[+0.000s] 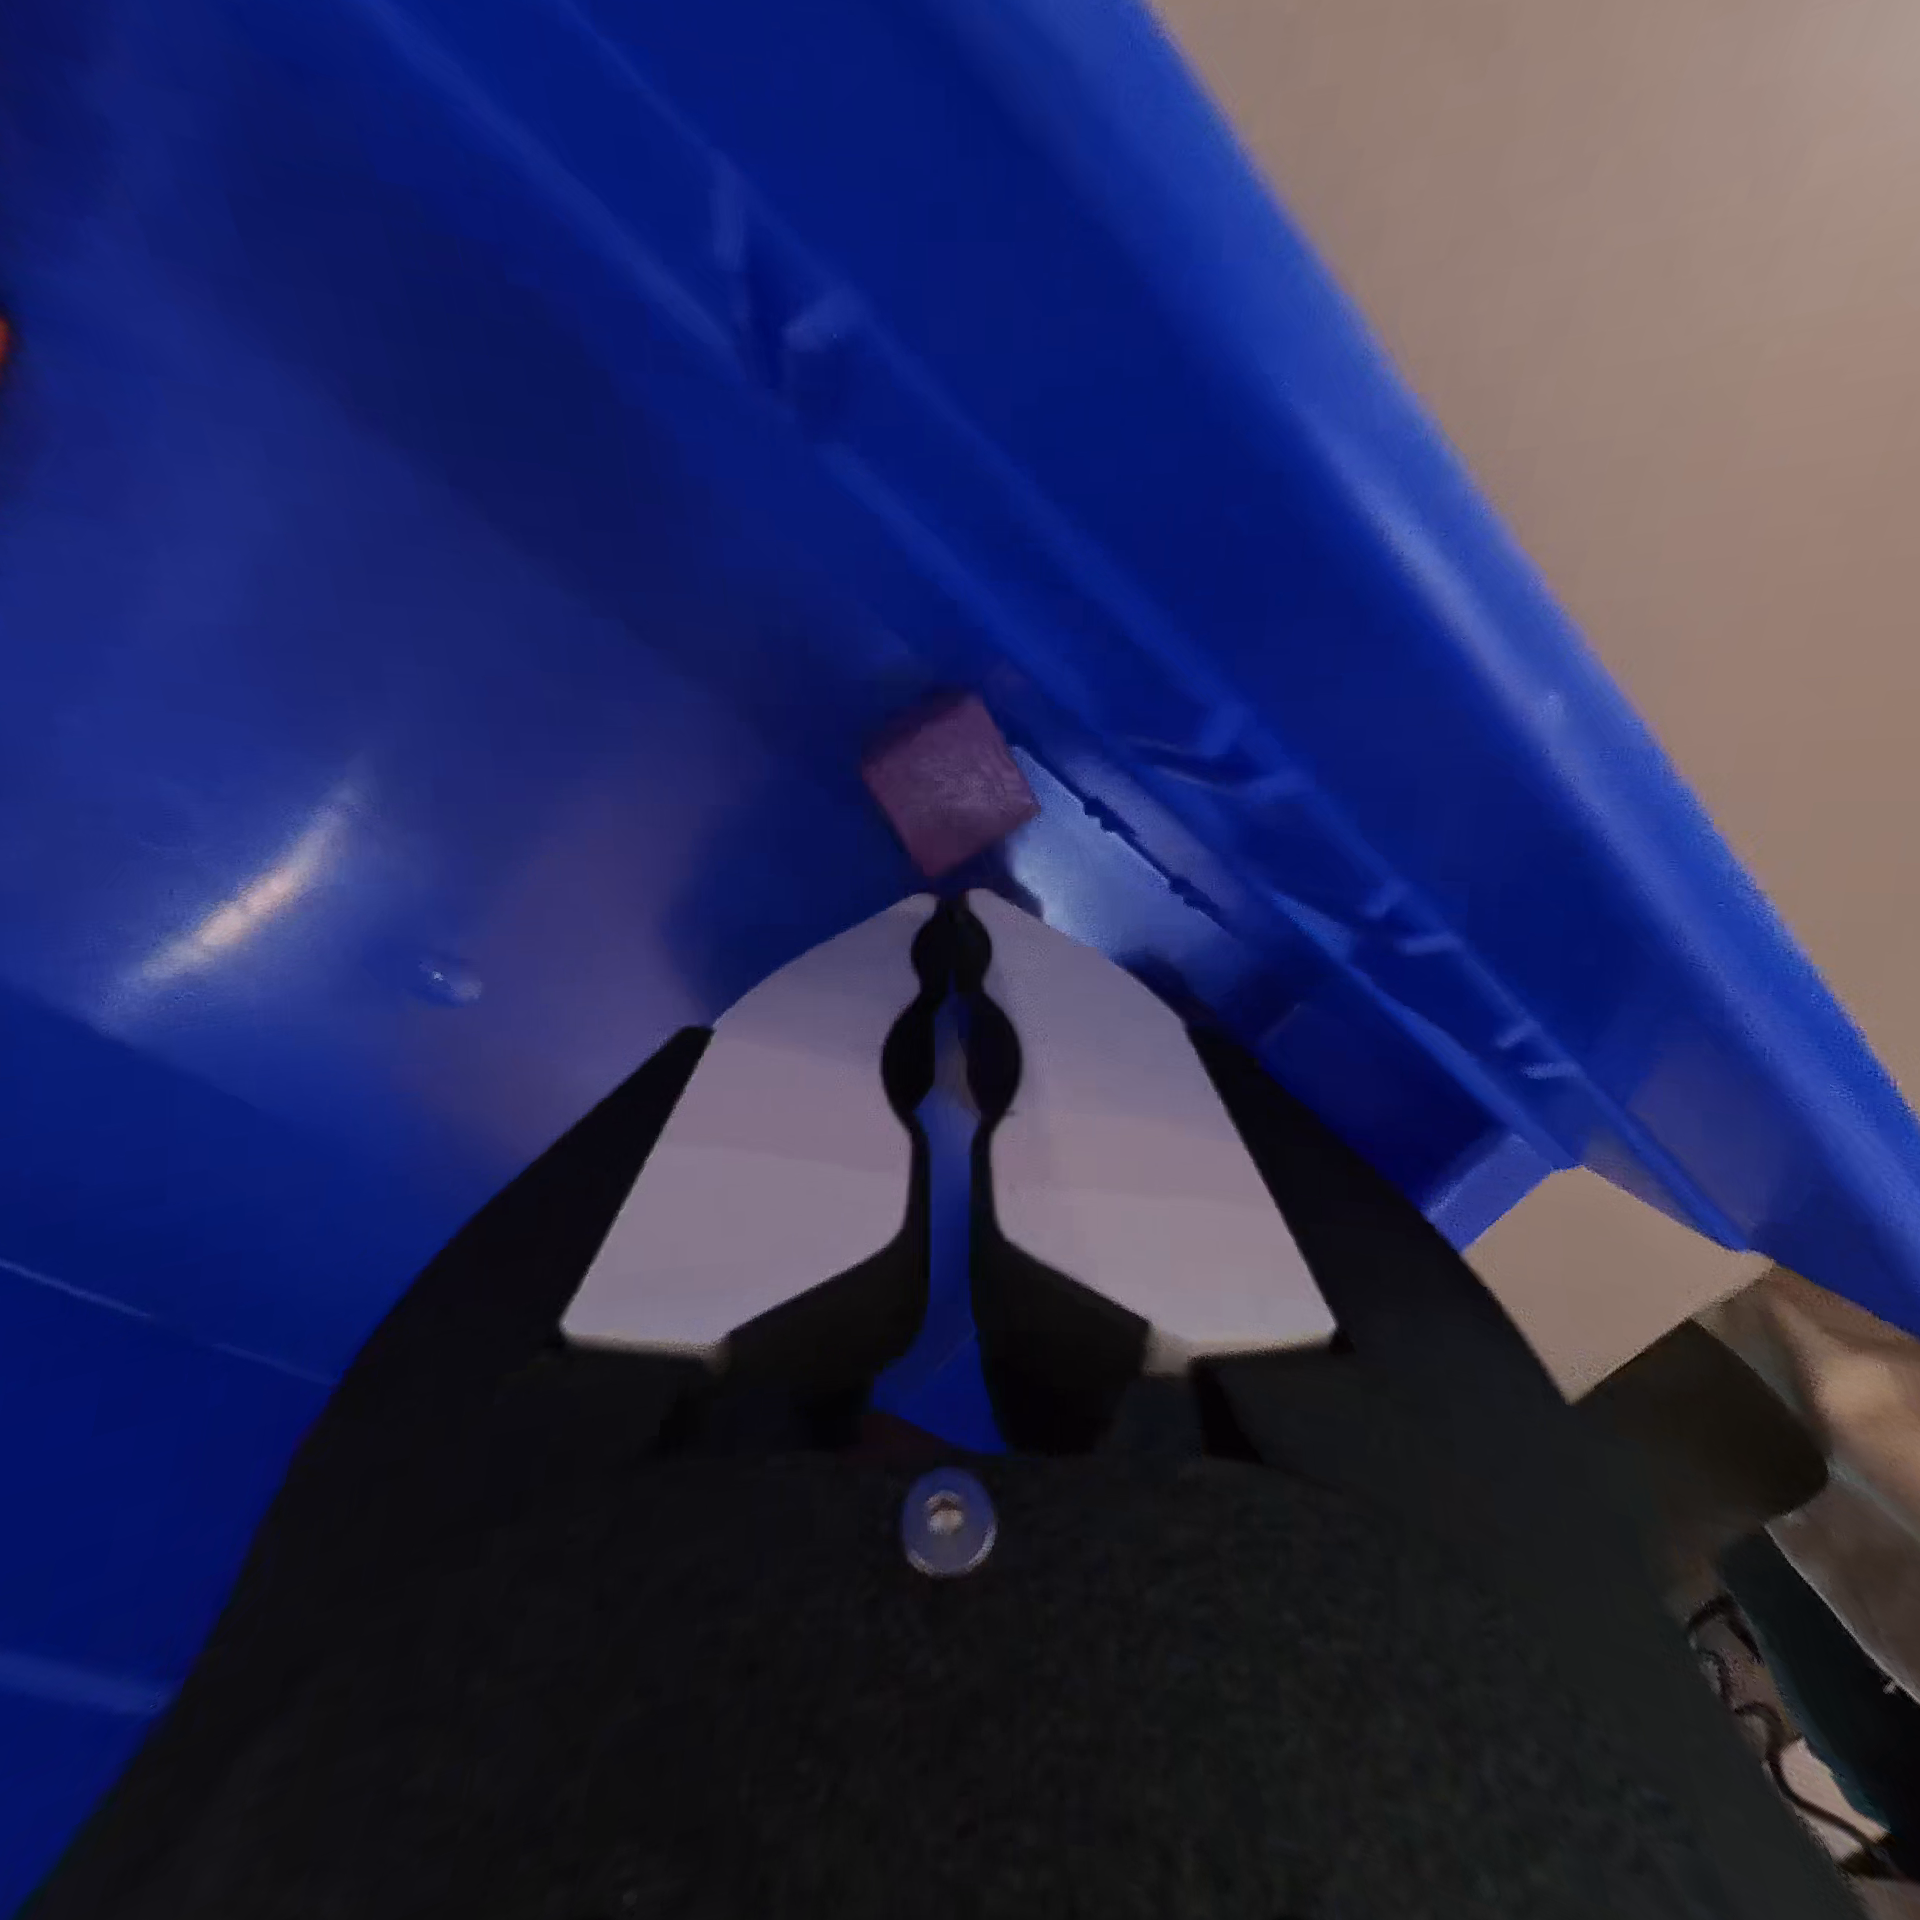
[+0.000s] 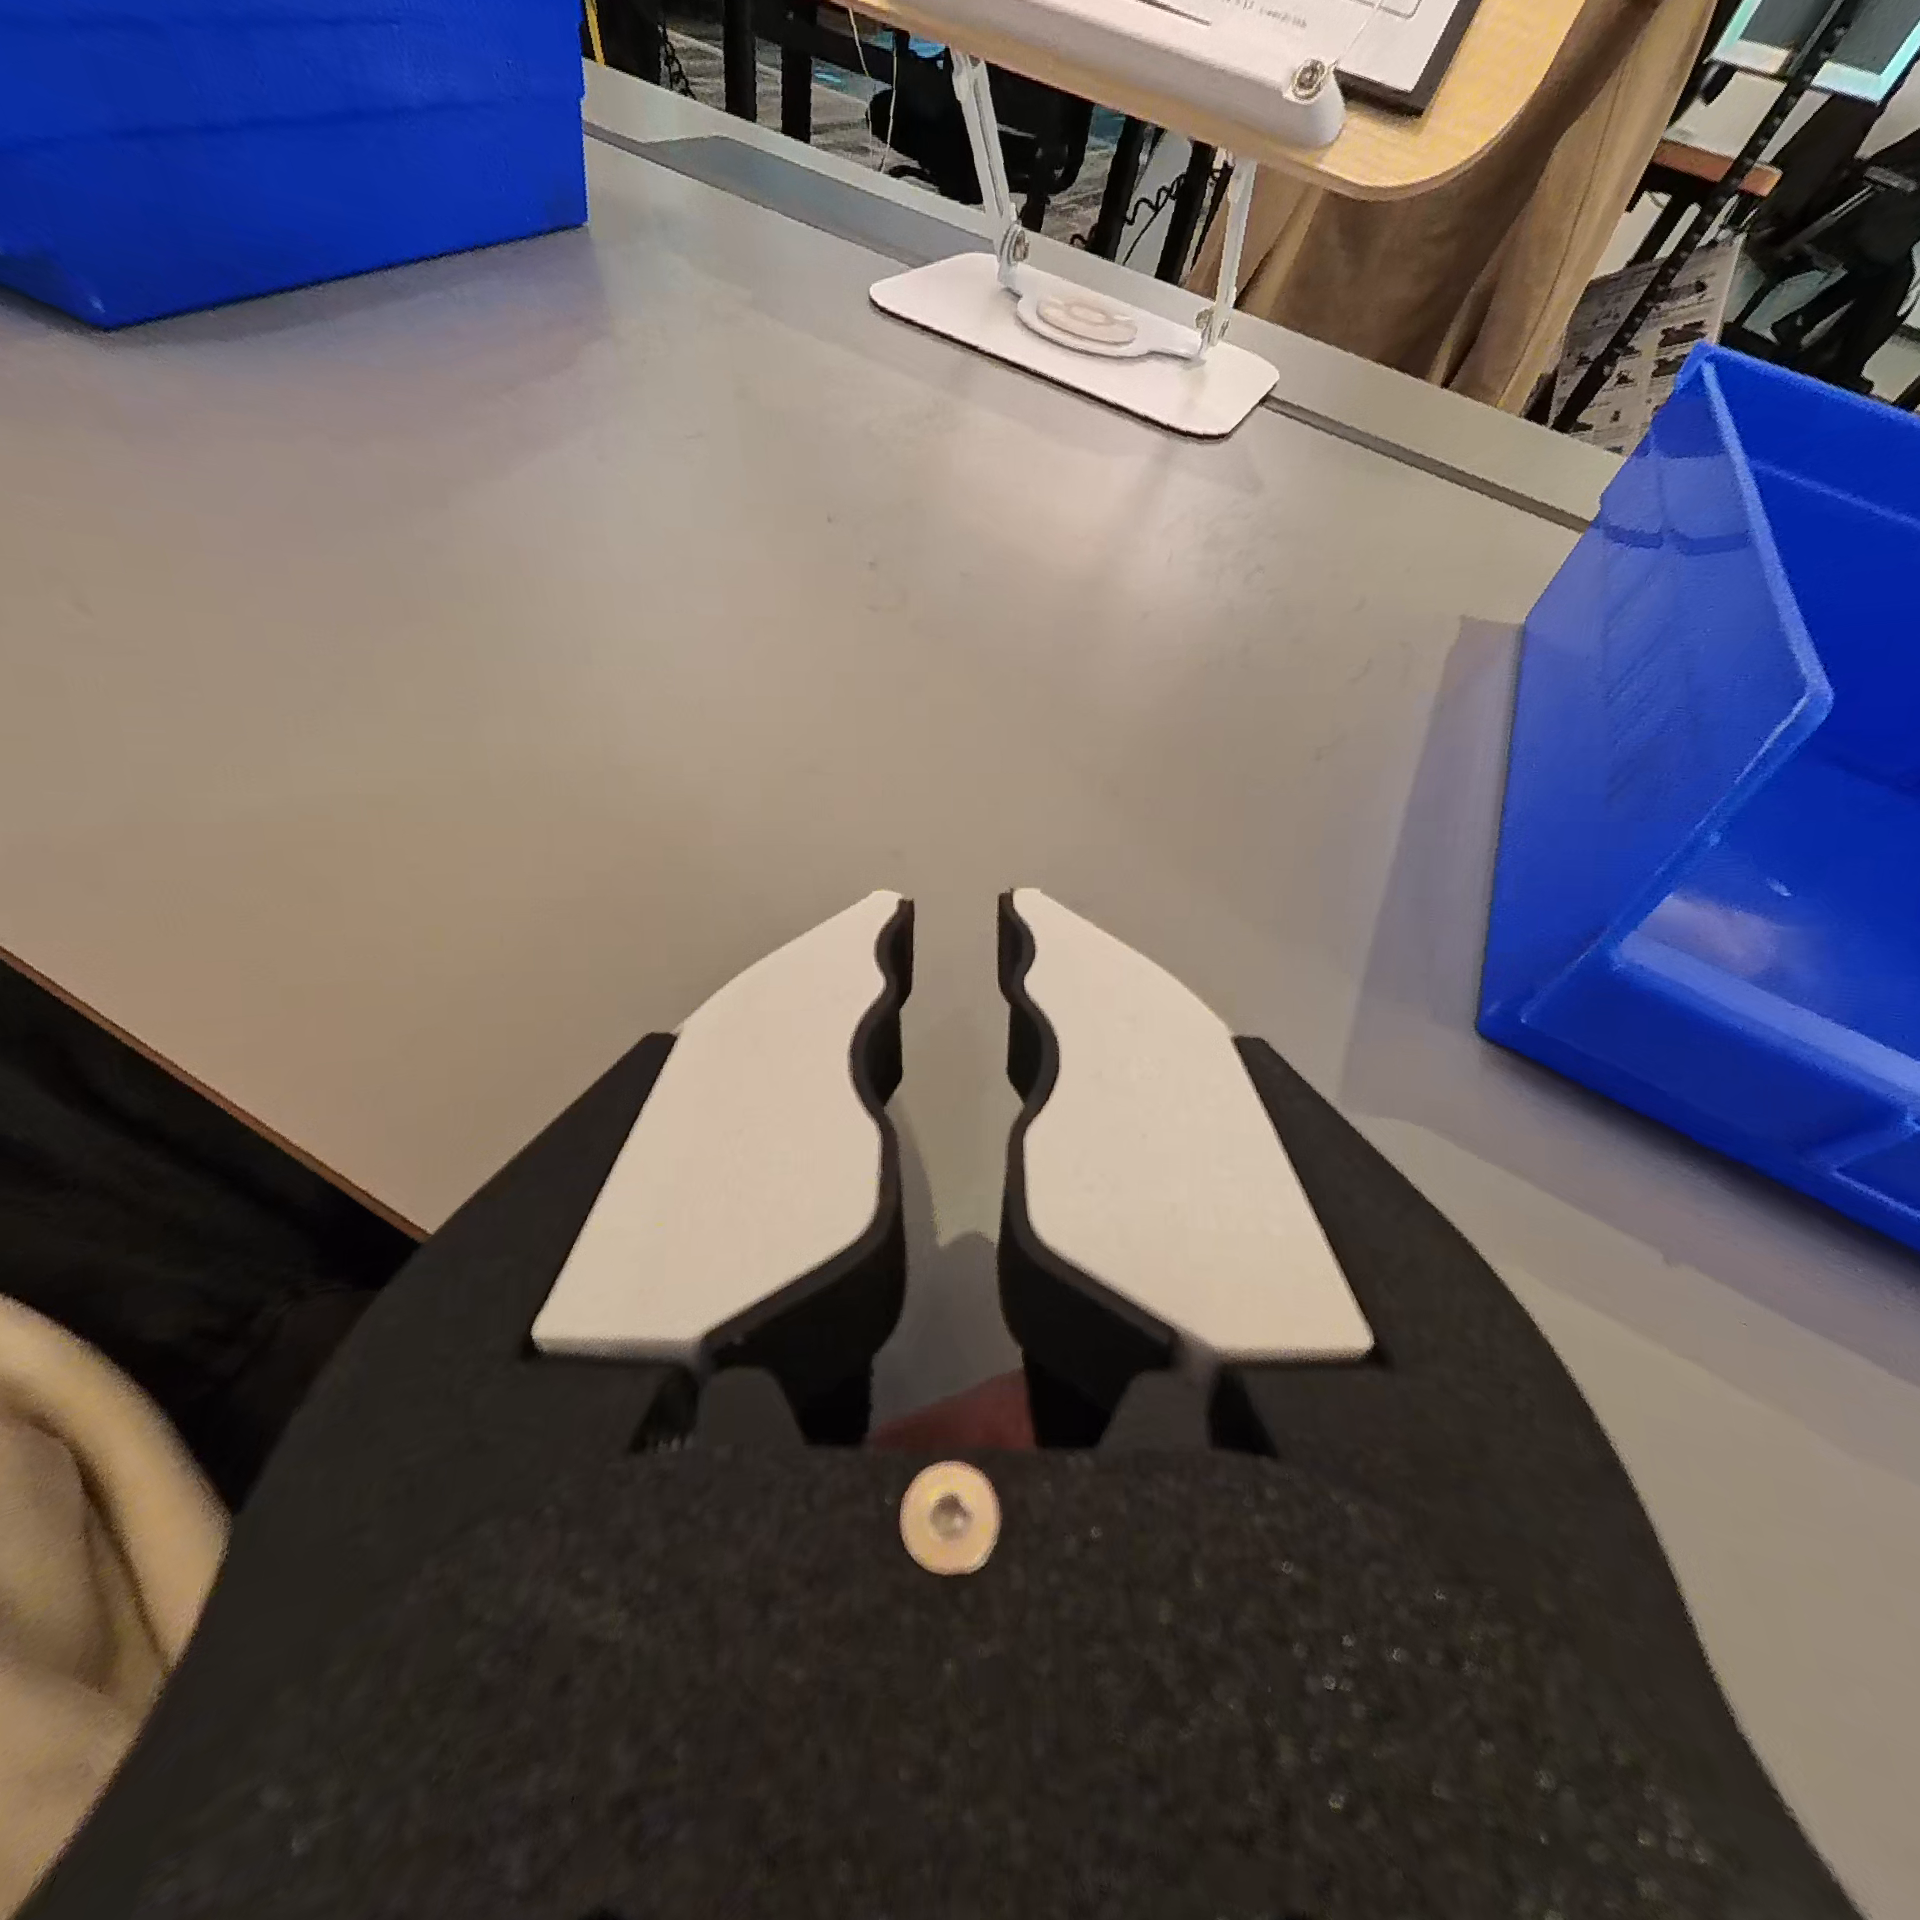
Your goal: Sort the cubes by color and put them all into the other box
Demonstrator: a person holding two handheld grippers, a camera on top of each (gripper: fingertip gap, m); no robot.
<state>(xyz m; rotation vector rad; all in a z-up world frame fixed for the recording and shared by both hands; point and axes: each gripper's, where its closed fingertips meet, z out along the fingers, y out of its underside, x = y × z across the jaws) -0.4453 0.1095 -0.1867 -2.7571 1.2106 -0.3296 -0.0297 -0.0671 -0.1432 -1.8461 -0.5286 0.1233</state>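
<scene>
In the left wrist view, the left tongs (image 1: 951,920) are inside a large blue plastic box (image 1: 468,623), which fills almost the whole picture. The two white and black fingers are pressed together at the tips, and nothing is pinched between them. Just beyond the tips lies a small purple cube (image 1: 948,781). It rests on the floor of the box, in the angle where the floor meets the ribbed side wall. I cannot tell if the tips touch the cube or only stand very close to it. At the far left edge a small orange-red patch (image 1: 4,343) shows, too little to say what it is.

In the right wrist view, the right tongs (image 2: 956,914) hang above a grey flat surface (image 2: 623,623). The fingers are a little spread, with a narrow gap between them, and they hold nothing. To the right stands a second blue plastic box (image 2: 1662,831) with an open front; no cubes are visible in the part that shows. Part of another blue box (image 2: 291,156) is at the upper left. A white metal stand (image 2: 1081,332) stands at the far side of the surface.
</scene>
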